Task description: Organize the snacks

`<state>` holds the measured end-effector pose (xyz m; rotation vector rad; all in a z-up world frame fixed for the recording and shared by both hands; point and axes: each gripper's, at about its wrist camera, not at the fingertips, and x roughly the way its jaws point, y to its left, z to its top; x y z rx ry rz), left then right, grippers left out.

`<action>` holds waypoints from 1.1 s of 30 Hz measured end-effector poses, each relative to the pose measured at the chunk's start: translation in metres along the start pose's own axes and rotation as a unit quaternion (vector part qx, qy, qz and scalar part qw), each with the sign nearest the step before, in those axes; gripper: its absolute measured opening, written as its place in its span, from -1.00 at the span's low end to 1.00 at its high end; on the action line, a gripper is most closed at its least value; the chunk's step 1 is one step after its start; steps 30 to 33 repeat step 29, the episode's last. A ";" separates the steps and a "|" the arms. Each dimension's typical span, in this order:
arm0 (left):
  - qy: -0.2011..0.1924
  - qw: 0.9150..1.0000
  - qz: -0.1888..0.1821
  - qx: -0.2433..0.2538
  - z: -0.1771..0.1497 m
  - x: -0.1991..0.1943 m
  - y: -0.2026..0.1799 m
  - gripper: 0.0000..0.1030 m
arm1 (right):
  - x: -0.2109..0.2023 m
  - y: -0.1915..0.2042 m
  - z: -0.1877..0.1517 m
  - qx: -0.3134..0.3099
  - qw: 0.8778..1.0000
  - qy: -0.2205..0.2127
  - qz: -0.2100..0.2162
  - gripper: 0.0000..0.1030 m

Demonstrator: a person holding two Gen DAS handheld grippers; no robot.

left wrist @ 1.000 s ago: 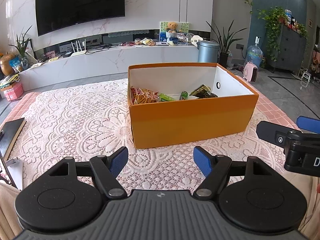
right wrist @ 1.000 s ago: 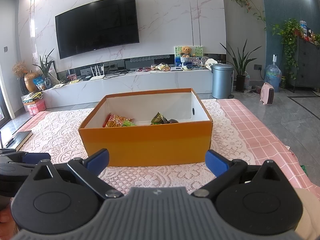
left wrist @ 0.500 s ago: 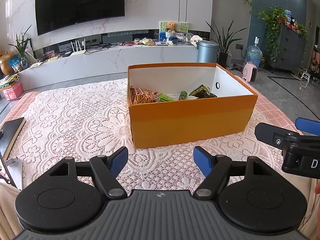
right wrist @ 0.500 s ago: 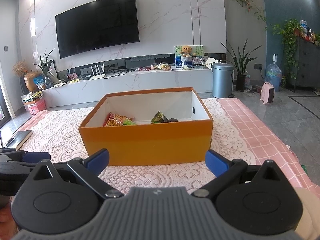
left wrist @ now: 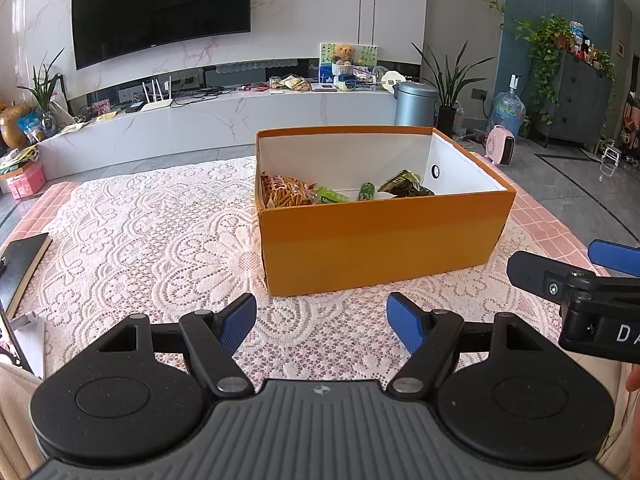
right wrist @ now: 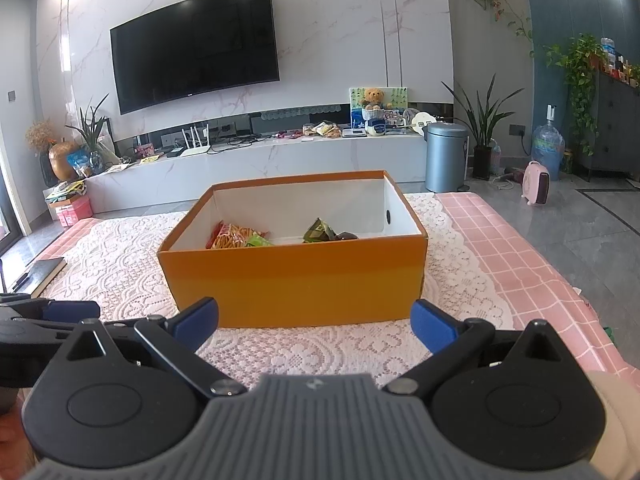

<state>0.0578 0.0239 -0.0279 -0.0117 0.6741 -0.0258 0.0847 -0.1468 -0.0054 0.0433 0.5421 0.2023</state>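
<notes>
I hold both tongs low over the lace-covered tabletop (left wrist: 132, 236), level and aimed forward at the orange box (left wrist: 380, 236). My left tongs (left wrist: 321, 322) are spread wide with nothing between the blue pads (left wrist: 240, 322); from their camera the box sits at about 1 o'clock, near but apart from the tips. My right tongs (right wrist: 314, 324) are spread wider still, also bare, and from their camera the box (right wrist: 296, 280) lies at 12 o'clock, its near wall just beyond the pads (right wrist: 434, 330). Each tool shows in the other's view: the right one at 3 o'clock in the left camera, the left one at 9 o'clock in the right camera.

The box stands upright and open-topped, its long axis running from 9 to 3 o'clock across my right view, slightly skewed in the left one. Inside, a red-and-orange snack bag (left wrist: 288, 194) lies against the 9 o'clock end, a bright green packet (left wrist: 330, 196) touches it, a small green pack (left wrist: 366, 191) sits beside that, and a dark green crumpled bag (left wrist: 404, 184) rests toward the 3 o'clock end. A dark notebook (left wrist: 20, 260) lies at the tabletop's 9 o'clock edge.
</notes>
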 end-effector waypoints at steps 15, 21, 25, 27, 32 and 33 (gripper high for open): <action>-0.001 1.000 -0.007 0.000 0.000 -0.003 0.000 0.69 | 0.000 0.000 0.000 0.000 1.000 0.003 0.000 0.93; 0.000 1.000 -0.007 0.001 0.000 -0.003 0.000 0.69 | 0.001 0.000 -0.001 0.002 1.000 0.005 0.001 0.93; 0.000 1.000 -0.009 0.000 -0.001 -0.002 0.002 0.69 | 0.001 -0.001 -0.001 0.004 1.000 0.006 0.002 0.93; 0.000 1.000 -0.009 0.000 -0.001 -0.002 0.002 0.69 | 0.001 -0.001 -0.001 0.004 1.000 0.006 0.001 0.93; -0.001 1.000 -0.009 0.000 -0.001 -0.001 0.003 0.69 | 0.000 -0.001 -0.001 0.004 1.000 0.007 0.002 0.93; -0.001 1.000 -0.009 0.000 -0.001 -0.001 0.003 0.69 | 0.000 -0.001 -0.001 0.004 1.000 0.007 0.002 0.93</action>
